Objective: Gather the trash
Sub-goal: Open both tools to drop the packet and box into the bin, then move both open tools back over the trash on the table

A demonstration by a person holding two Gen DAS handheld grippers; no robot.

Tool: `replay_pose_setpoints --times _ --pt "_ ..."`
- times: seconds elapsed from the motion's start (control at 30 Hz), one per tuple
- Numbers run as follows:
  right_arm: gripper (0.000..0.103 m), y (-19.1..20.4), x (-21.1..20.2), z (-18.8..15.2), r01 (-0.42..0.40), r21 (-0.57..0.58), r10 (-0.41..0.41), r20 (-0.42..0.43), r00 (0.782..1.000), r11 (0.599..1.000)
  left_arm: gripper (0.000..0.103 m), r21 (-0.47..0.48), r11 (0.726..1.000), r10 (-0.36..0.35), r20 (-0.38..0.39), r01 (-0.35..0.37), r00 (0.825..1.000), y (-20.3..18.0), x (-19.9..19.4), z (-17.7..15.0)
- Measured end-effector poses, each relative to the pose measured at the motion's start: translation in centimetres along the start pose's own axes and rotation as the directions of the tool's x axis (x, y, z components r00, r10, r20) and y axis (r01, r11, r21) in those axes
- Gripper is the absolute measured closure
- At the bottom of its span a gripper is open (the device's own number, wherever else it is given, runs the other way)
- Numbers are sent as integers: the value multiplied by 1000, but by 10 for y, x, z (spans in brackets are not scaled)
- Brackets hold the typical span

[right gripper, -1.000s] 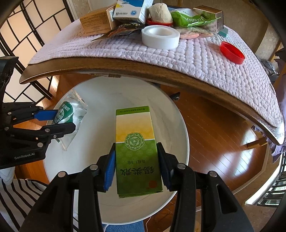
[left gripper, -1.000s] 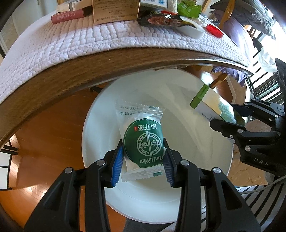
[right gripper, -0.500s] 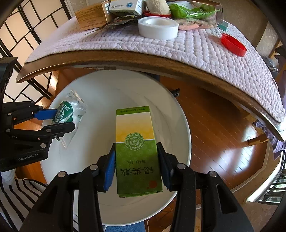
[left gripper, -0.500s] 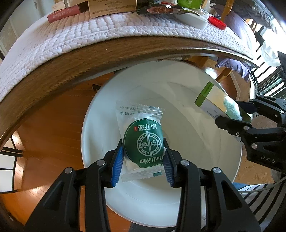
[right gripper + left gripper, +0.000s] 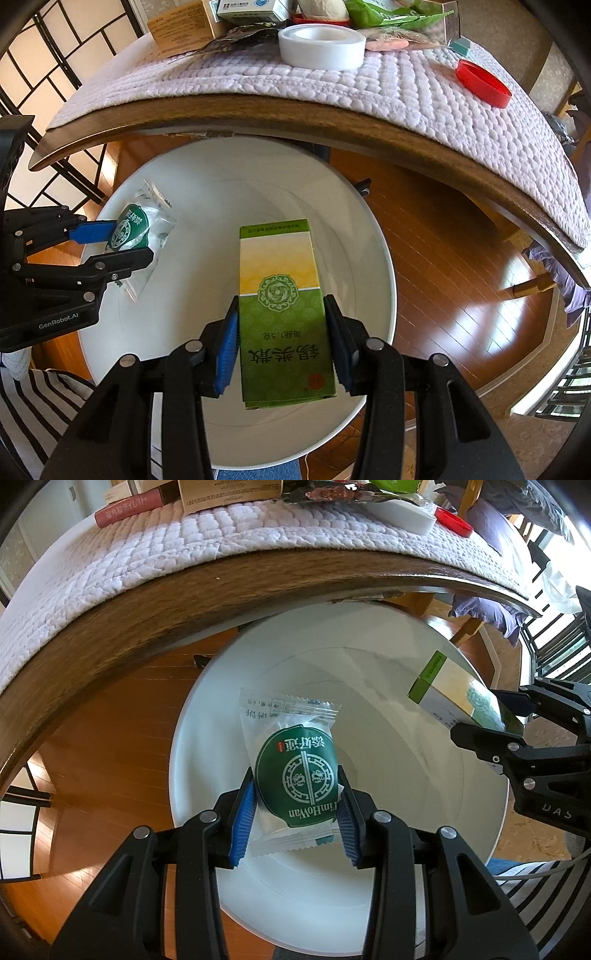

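My left gripper is shut on a clear snack packet with a green round label and holds it over the open white bin. My right gripper is shut on a green and yellow carton and holds it over the same bin. The packet and left gripper show at the left of the right wrist view. The carton and right gripper show at the right of the left wrist view.
A wooden table edge with a white quilted cloth overhangs the bin. On it lie a white round tub, a red lid, boxes and green wrappers. Wood floor surrounds the bin.
Both grippers have lowered a little toward the bin with their items still held. The table edge sits higher in both views and the bin fills more of the frame.
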State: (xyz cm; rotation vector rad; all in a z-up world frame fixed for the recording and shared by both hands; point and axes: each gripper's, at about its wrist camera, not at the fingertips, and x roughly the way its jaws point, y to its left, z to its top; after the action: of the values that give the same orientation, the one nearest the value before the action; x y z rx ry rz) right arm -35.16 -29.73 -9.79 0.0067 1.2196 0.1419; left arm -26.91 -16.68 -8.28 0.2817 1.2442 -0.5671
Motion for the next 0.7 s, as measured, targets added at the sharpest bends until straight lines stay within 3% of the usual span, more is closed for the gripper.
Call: replay_pose_setpoints --times 0.1,0.2,0.7 --pt "58 -2 -1 0 -3 11 3 2 1000 1000 51 -1 1000 1 6 -1 1000 1 0 1" --pt "47 -6 -4 2 1 15 -1 6 1000 1000 41 -5 1000 3 19 -3 1000 3 -2 3" --pt "44 -15 -21 6 5 31 -6 32 999 1000 40 -2 1000 22 39 -22 999 3 -13 9"
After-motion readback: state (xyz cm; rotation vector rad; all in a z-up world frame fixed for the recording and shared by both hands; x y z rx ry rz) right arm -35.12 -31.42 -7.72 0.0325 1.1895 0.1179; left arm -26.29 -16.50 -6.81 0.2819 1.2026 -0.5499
